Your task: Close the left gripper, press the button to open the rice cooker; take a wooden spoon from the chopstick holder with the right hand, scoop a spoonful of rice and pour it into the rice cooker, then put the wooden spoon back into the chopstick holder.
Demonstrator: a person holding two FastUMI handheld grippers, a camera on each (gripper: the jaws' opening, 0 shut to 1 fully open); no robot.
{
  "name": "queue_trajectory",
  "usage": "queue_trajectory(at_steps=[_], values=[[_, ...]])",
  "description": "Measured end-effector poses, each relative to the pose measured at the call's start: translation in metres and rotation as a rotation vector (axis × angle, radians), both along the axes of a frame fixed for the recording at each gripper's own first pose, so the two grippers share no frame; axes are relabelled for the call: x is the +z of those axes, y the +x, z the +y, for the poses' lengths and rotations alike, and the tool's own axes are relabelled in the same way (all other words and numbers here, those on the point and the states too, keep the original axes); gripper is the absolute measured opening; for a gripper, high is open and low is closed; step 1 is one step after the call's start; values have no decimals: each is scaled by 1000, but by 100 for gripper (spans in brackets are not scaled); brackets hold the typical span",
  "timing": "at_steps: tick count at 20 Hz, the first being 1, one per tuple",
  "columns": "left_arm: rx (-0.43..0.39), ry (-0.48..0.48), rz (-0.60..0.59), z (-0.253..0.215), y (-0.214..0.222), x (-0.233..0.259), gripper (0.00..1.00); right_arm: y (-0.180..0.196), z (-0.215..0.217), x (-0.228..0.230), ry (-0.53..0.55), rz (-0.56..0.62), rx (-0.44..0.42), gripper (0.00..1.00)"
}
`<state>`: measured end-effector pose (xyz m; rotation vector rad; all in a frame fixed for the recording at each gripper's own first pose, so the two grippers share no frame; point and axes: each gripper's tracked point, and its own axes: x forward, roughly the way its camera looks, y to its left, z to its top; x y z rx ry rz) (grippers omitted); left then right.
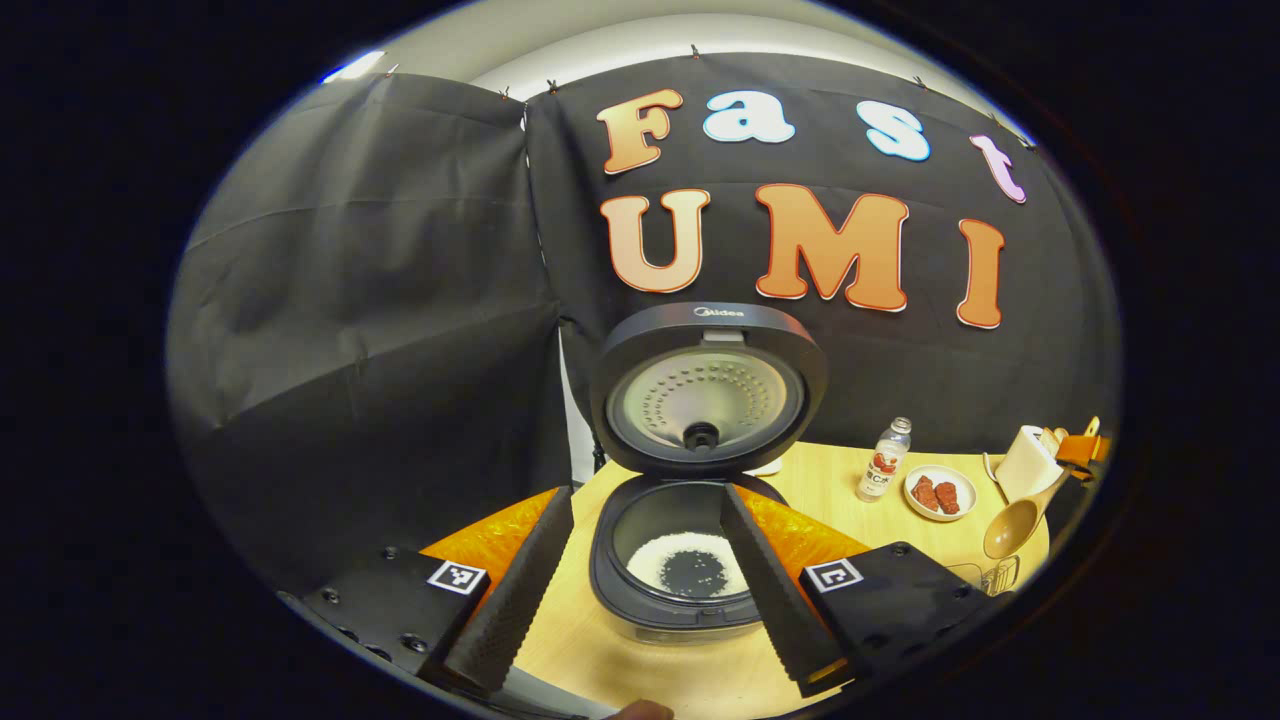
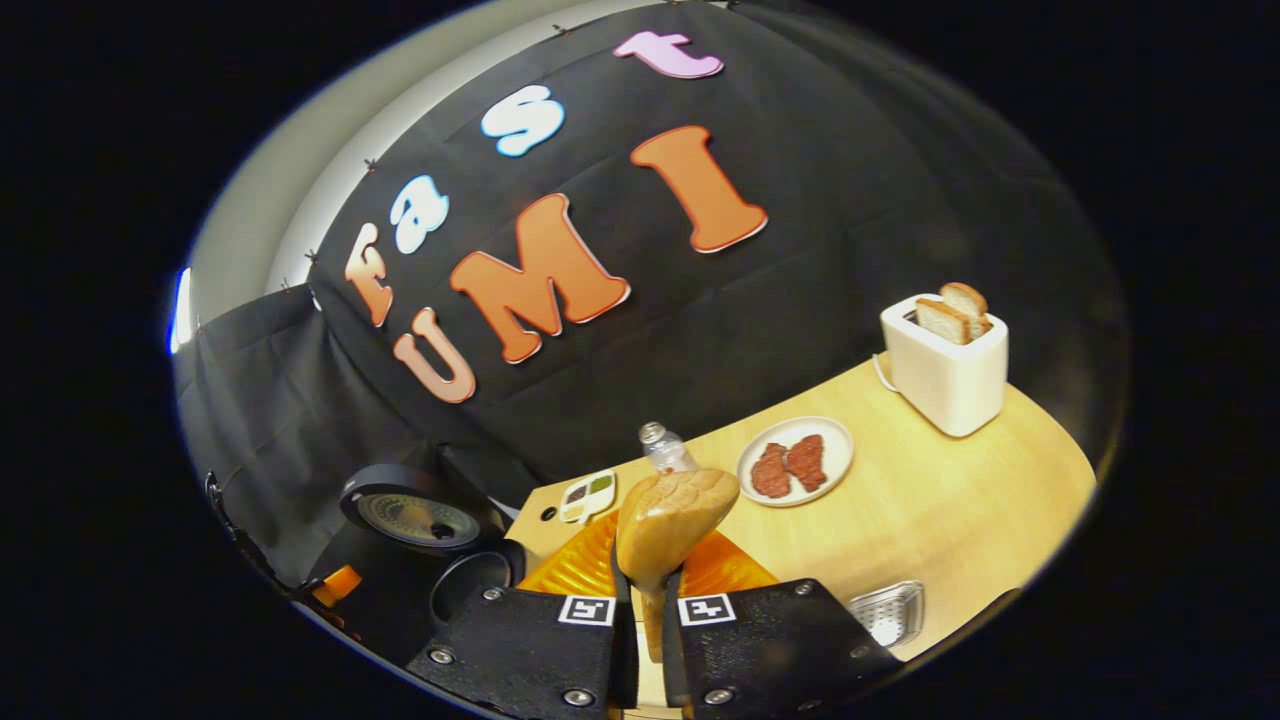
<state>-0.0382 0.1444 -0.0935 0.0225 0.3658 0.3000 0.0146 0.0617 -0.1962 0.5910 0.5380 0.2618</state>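
The rice cooker stands right in front of my left gripper with its lid swung up. White rice with a dark patch lies in its pot. The left fingers are spread wide on either side of the pot and hold nothing. My right gripper is shut on the handle of the wooden spoon, whose bowl points up with its back to the camera. In the left gripper view the spoon hangs at the far right and its hollow looks empty. In the right gripper view the cooker is at the lower left.
On the wooden table stand a white toaster with bread slices, a plate of red meat, a small bottle and a little divided dish. A perforated metal holder sits near the front edge.
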Motion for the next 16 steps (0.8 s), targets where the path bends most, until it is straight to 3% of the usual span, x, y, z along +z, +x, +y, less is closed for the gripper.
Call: queue_trajectory(at_steps=[8,16], values=[[15,-72,28,-29,2,-1,100,-10,-87,-53,-38,94,-152,9],[-4,-43,25,-47,9,10,97,-27,-114,-107,-32,169,-191,13]])
